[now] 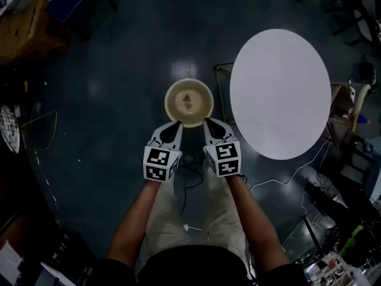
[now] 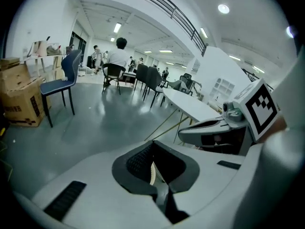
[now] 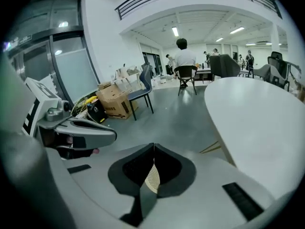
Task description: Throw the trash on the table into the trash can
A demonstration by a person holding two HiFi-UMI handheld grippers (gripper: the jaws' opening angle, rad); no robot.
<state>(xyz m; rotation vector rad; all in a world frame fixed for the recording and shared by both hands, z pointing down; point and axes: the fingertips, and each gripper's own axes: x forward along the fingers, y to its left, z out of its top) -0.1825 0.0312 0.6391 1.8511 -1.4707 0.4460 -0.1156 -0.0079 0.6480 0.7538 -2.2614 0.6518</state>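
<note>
A round beige mesh trash can stands on the dark floor just ahead of my feet, with a small brownish scrap inside it. My left gripper and right gripper both meet its near rim. In the left gripper view the gripper is shut with a thin beige sliver of the rim between the pads. In the right gripper view the gripper is shut on a strip of the mesh rim. The white oval table lies to the right, its top bare.
Cables trail over the floor near the table's base. A blue chair and cardboard boxes stand to the left. People sit at desks far off. Cluttered gear fills the lower right corner.
</note>
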